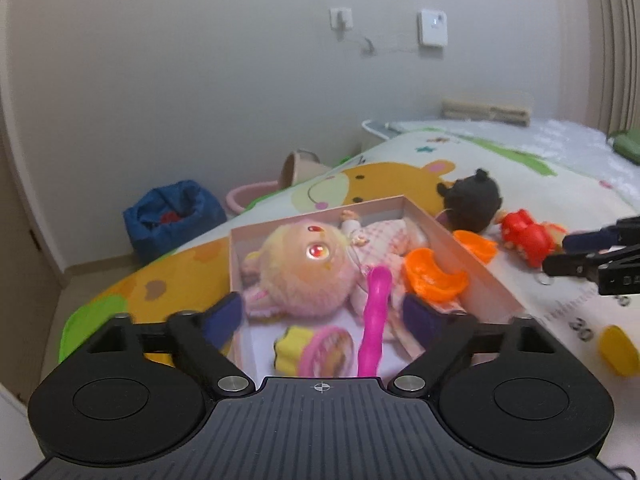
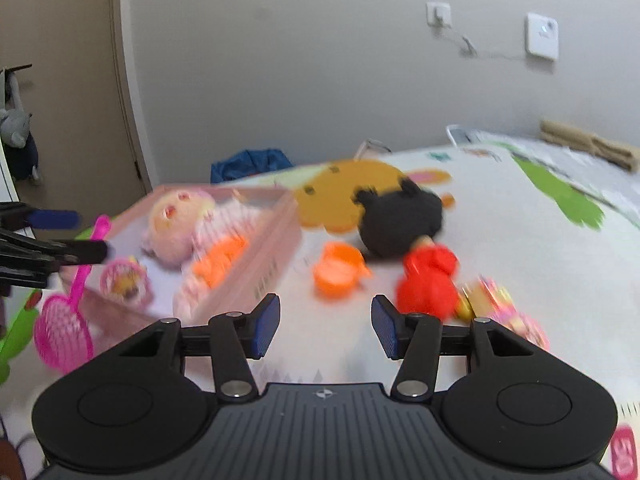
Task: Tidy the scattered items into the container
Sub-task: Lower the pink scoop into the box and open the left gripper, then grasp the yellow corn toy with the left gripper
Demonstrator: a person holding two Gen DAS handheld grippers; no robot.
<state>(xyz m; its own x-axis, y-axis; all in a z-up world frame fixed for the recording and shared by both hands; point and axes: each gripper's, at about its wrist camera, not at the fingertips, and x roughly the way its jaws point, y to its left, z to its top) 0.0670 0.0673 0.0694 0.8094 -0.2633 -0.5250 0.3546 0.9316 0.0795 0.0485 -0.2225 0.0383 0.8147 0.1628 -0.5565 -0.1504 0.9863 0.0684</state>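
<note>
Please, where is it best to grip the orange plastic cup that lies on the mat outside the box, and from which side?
Grip the orange plastic cup across its thin rim, coming from above with the right gripper, which is open and nearest. The cup's opening faces upward, so one of the fingers can probably go inside the wall and one outside.

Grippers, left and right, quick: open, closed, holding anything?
Left gripper: open, empty, pink plastic strainer handle loose between its fingers.
Right gripper: open, empty.
</note>
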